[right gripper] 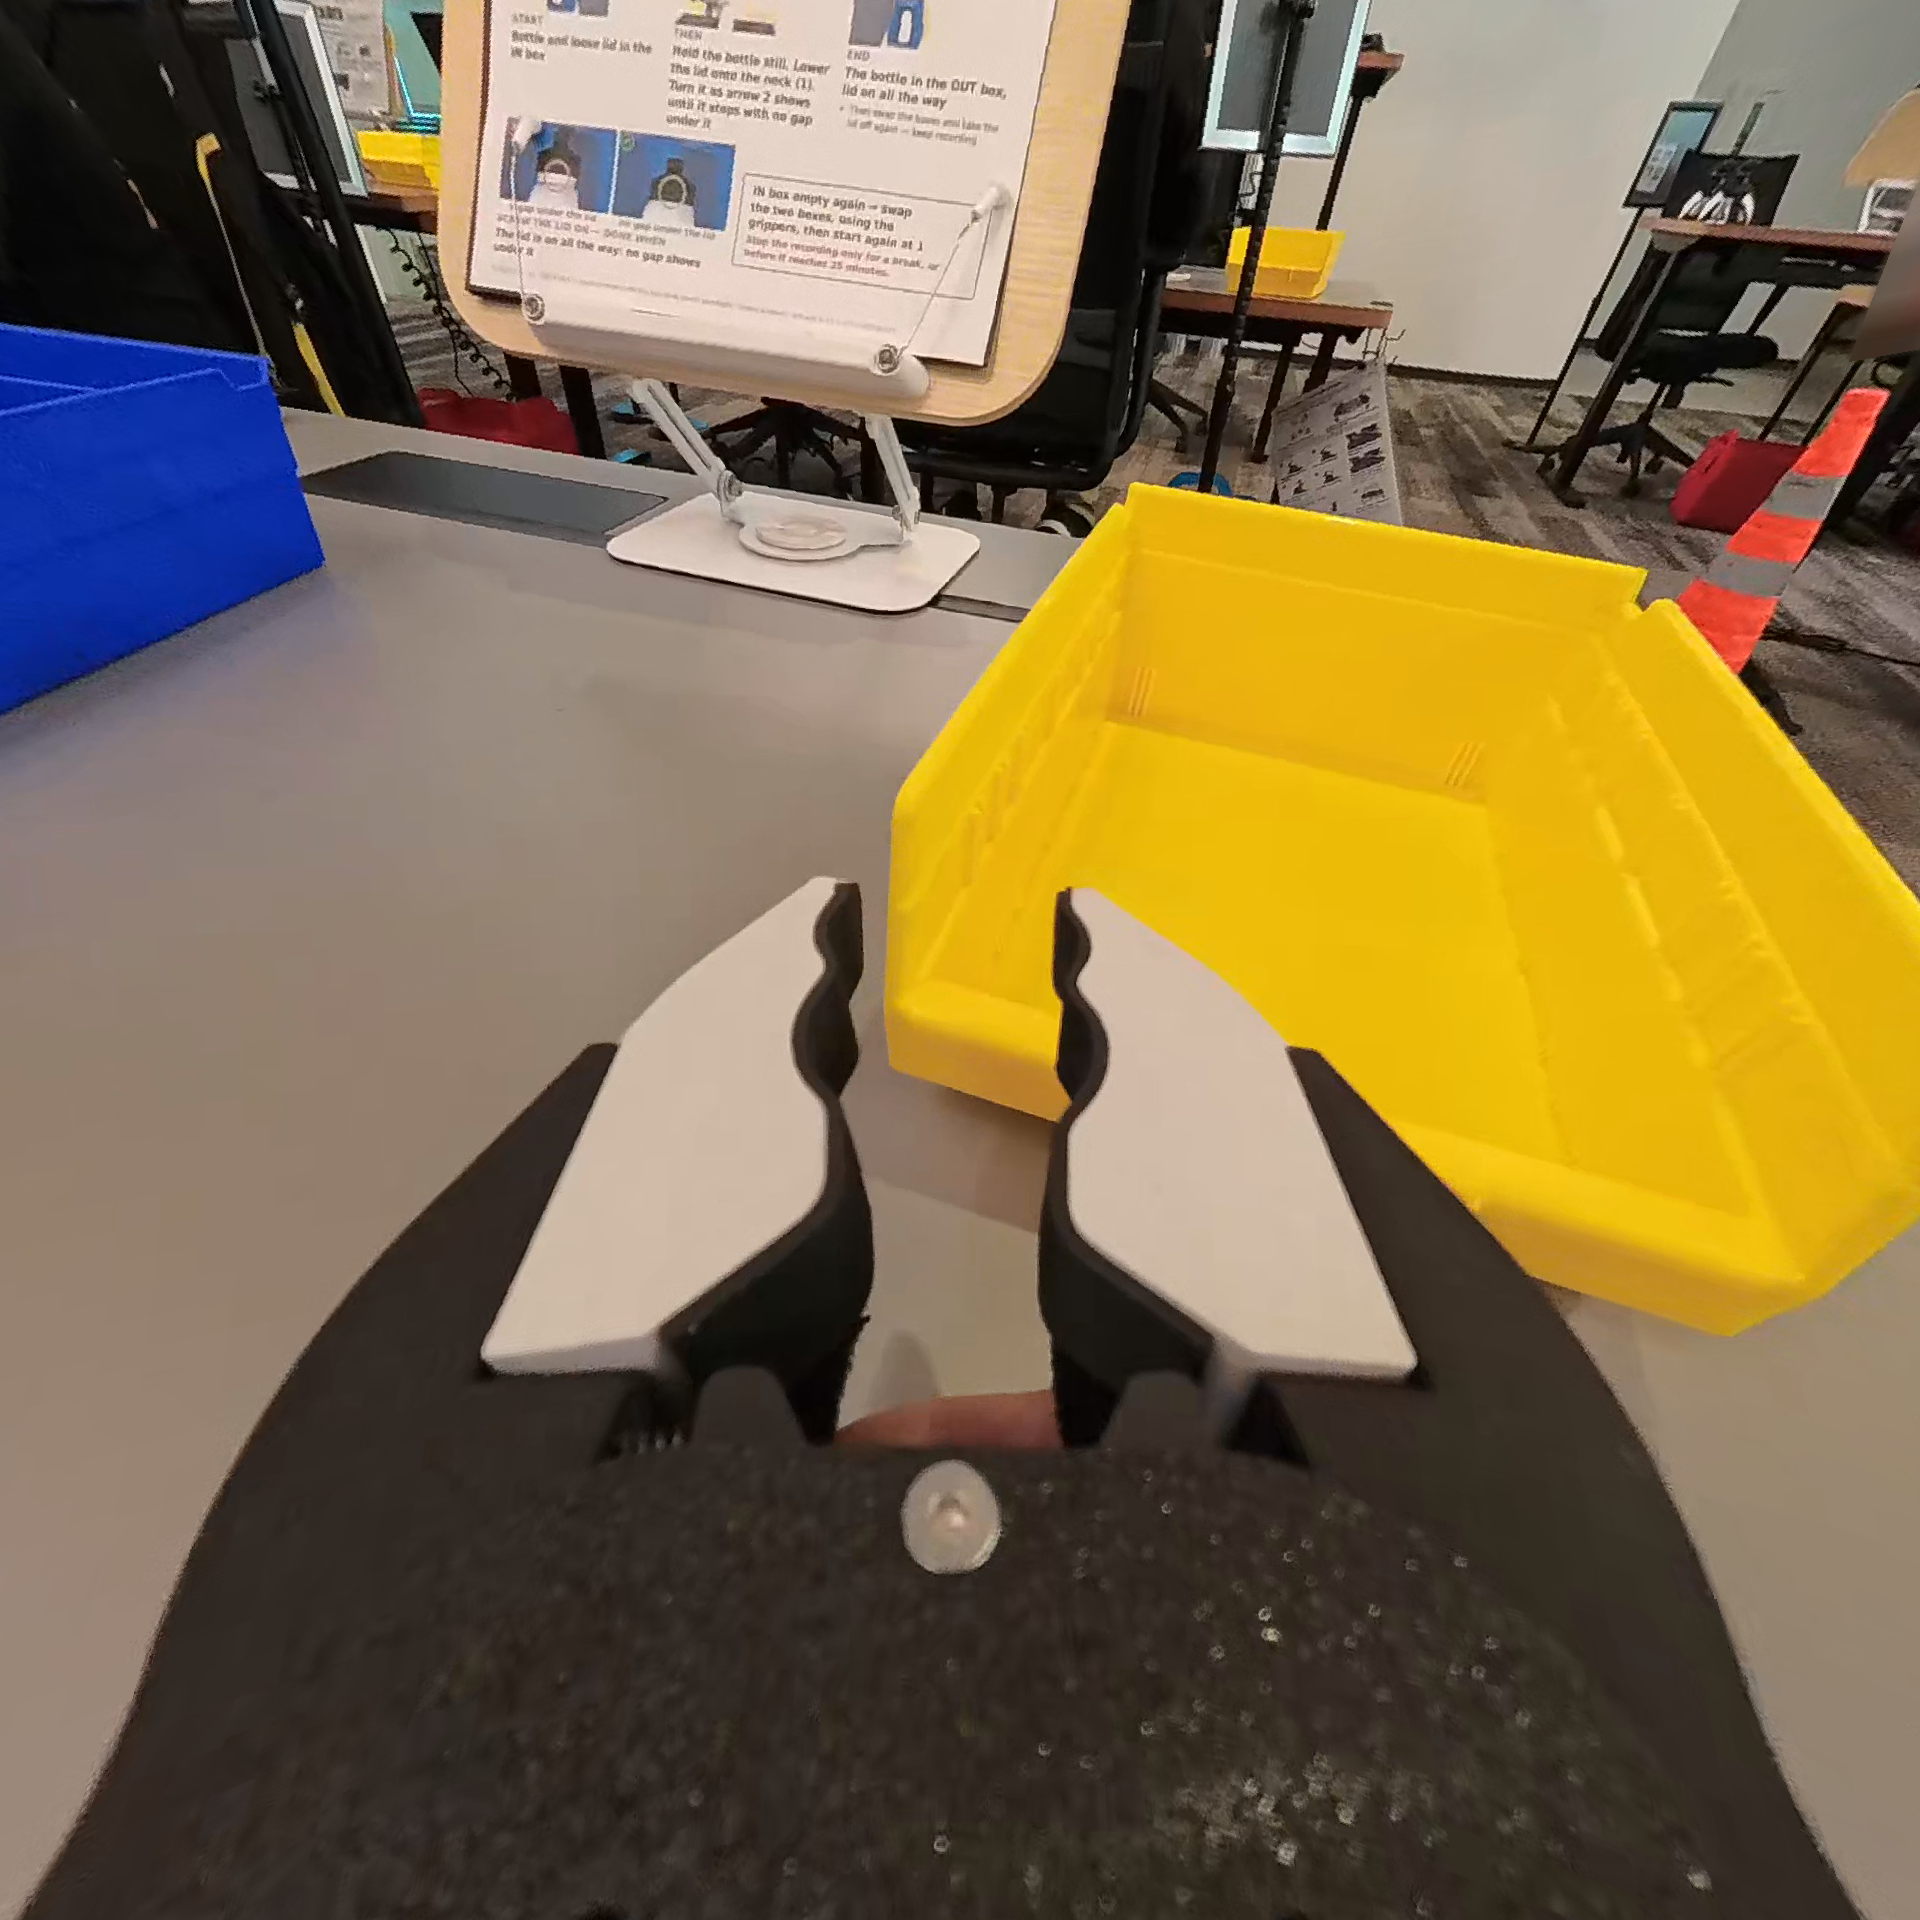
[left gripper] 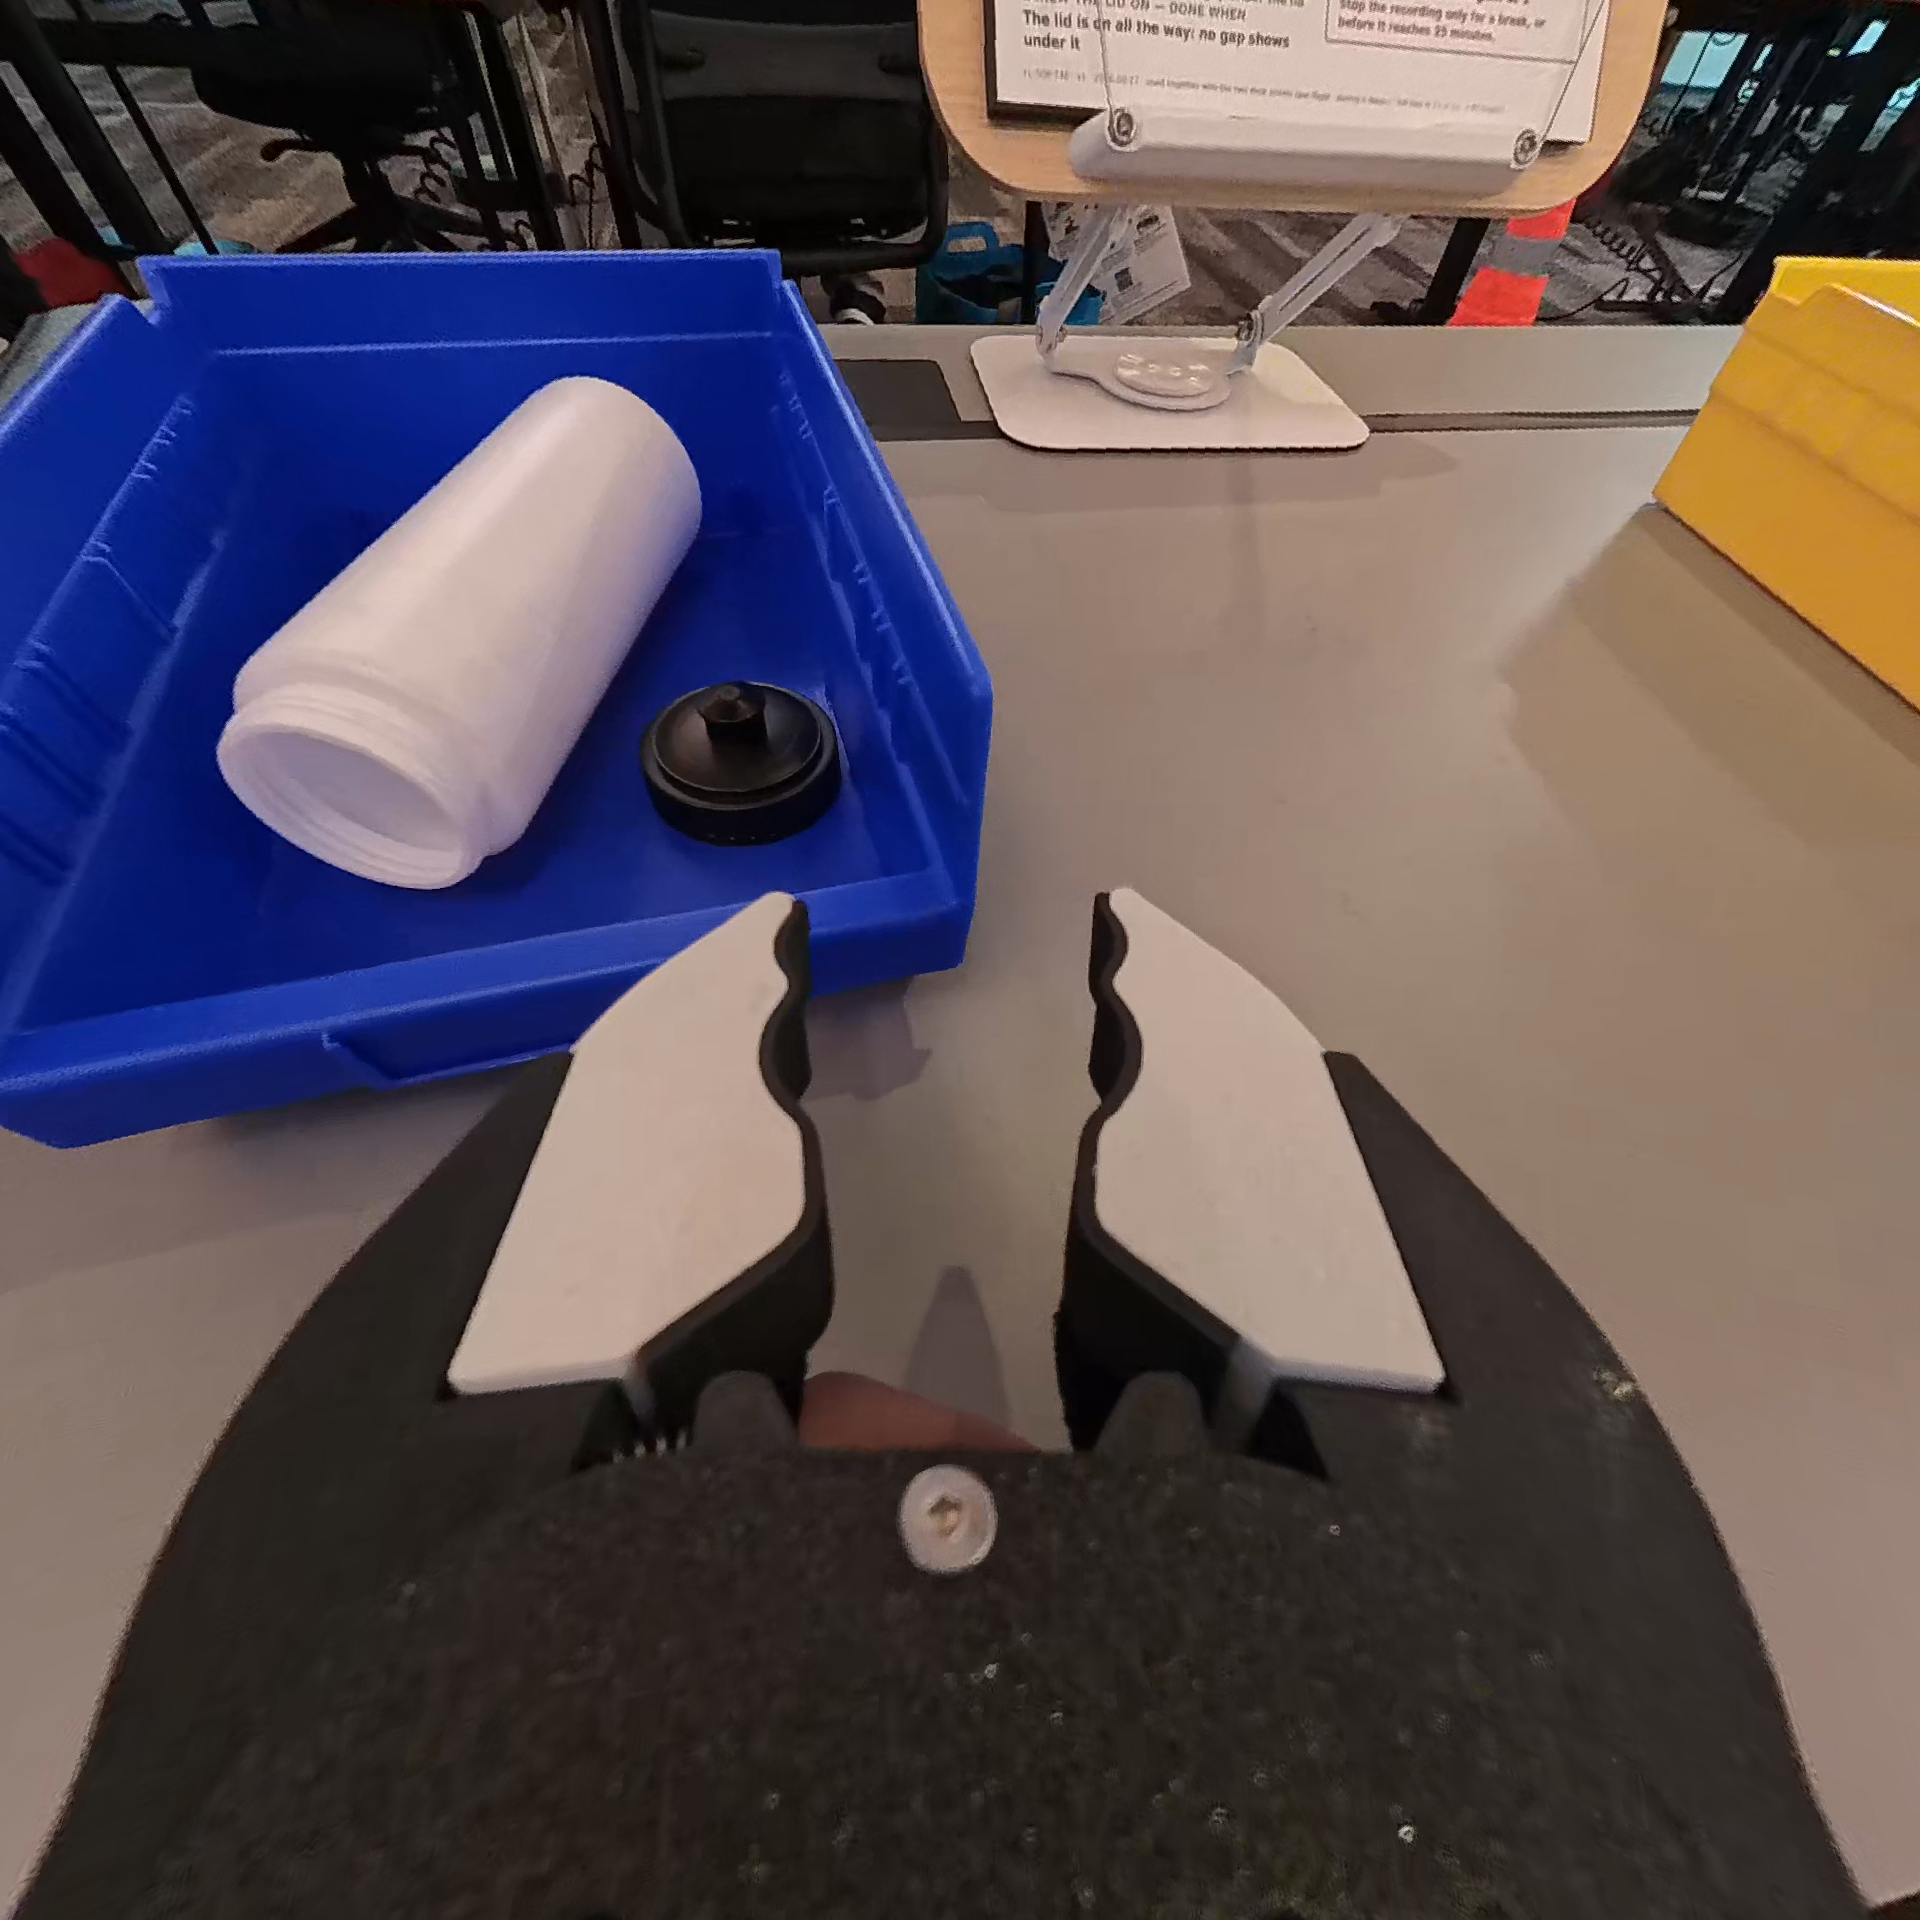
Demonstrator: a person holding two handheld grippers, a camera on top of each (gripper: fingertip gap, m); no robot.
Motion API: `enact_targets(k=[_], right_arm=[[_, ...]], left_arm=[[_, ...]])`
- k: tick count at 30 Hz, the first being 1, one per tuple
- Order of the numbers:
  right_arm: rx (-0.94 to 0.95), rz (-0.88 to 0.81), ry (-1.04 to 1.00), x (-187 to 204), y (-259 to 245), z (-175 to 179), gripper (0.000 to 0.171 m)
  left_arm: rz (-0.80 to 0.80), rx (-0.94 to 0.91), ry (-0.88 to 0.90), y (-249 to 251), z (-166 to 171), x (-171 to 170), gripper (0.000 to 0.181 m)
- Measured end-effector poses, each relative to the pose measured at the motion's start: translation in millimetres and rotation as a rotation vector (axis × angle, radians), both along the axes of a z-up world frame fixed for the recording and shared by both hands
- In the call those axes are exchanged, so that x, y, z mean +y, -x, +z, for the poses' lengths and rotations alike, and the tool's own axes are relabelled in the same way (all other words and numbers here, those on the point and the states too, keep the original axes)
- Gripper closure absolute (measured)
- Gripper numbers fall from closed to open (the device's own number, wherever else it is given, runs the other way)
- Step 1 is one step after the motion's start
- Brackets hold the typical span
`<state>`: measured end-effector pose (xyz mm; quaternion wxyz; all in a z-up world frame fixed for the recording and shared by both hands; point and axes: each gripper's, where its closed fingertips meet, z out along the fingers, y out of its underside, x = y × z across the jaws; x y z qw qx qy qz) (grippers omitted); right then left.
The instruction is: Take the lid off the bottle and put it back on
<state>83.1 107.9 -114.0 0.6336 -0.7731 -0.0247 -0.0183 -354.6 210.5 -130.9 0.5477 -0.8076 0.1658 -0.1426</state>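
Note:
A white bottle [left gripper: 468, 623] lies on its side in the blue bin [left gripper: 914, 665], its open threaded mouth toward me. The black lid [left gripper: 740, 762] sits apart from it on the bin floor, to the bottle's right, spout up. My left gripper [left gripper: 948, 914] is open and empty, above the table just off the bin's near right corner. My right gripper [right gripper: 956, 902] is open and empty, in front of the near left corner of the empty yellow bin [right gripper: 966, 821].
A wooden instruction board [right gripper: 769, 208] on a white stand [right gripper: 795, 556] stands at the table's far edge between the bins. The blue bin's corner [right gripper: 135, 499] shows at left in the right wrist view. The yellow bin [left gripper: 1808, 468] shows at right in the left wrist view. Chairs, desks and an orange cone [right gripper: 1787, 530] lie beyond.

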Motion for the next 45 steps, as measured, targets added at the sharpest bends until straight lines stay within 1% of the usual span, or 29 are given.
enact_targets(k=[6,8,10,13,18,20,22,24,25,27,29,31,32,34,35,37,39,41,42,45], right_arm=[[0.014,0.013,0.028,1.3,2.0,-5.6,0.136],[0.009,0.019,0.027,1.4,4.1,-5.3,0.136],[0.003,0.026,0.030,1.5,6.2,-5.7,0.136],[-0.004,0.036,0.038,2.2,8.8,-7.0,0.136],[-0.008,0.038,0.037,2.0,9.4,-6.7,0.136],[-0.002,0.036,0.037,2.0,9.2,-7.2,0.136],[0.007,0.035,0.048,2.0,9.0,-10.2,0.136],[0.027,0.041,0.054,1.2,10.9,-12.0,0.136],[0.034,0.049,0.053,1.1,12.9,-12.0,0.136],[0.027,0.061,0.057,1.2,16.8,-12.2,0.136],[0.017,0.069,0.061,0.3,21.1,-11.7,0.135],[0.042,0.105,0.070,-1.9,32.2,-10.3,0.133],[0.067,0.145,0.094,-3.6,43.4,-11.4,0.128],[0.114,0.260,0.178,-9.0,77.0,-17.4,0.111],[0.123,0.332,0.225,-13.3,97.4,-21.9,0.107],[0.101,0.454,0.315,-23.2,132.9,-33.8,0.103],[0.045,0.528,0.357,-28.9,156.8,-43.5,0.103],[0.003,0.582,0.382,-31.2,172.9,-51.0,0.104],[-0.006,0.602,0.393,-31.3,178.6,-53.6,0.104],[0.012,0.640,0.417,-29.3,189.4,-57.9,0.104]], left_arm=[[-0.024,0.009,0.018,-4.2,-3.7,-1.8,0.130],[-0.015,0.020,0.065,-2.6,-10.8,-1.9,0.131],[-0.030,-0.006,0.119,-4.6,-17.1,-3.4,0.130],[-0.034,-0.061,0.142,-5.1,-16.7,-3.0,0.130],[-0.056,-0.056,0.161,-7.8,-20.2,-3.9,0.129],[-0.123,-0.014,0.167,-12.5,-18.6,-7.3,0.126],[-0.243,0.103,0.177,-11.9,-14.2,-7.4,0.122],[-0.241,0.224,0.170,7.9,-4.4,11.7,0.124],[-0.271,0.269,0.179,14.6,0.5,20.4,0.124],[-0.370,0.360,0.216,22.1,6.0,38.6,0.115],[-0.438,0.478,0.254,28.6,5.0,63.6,0.108],[-0.511,0.567,0.306,27.2,-1.9,84.9,0.106],[-0.547,0.609,0.340,25.5,-8.6,93.1,0.104],[-0.597,0.690,0.393,23.5,-25.0,108.0,0.102],[-0.610,0.729,0.409,23.8,-33.5,115.5,0.103],[-0.652,0.757,0.450,21.1,-48.6,124.2,0.105],[-0.695,0.760,0.469,17.1,-58.3,129.9,0.107],[-0.718,0.780,0.470,16.6,-64.4,136.0,0.107],[-0.731,0.785,0.465,15.7,-66.0,138.2,0.113],[-0.771,0.785,0.485,12.1,-72.5,137.7,0.114]])
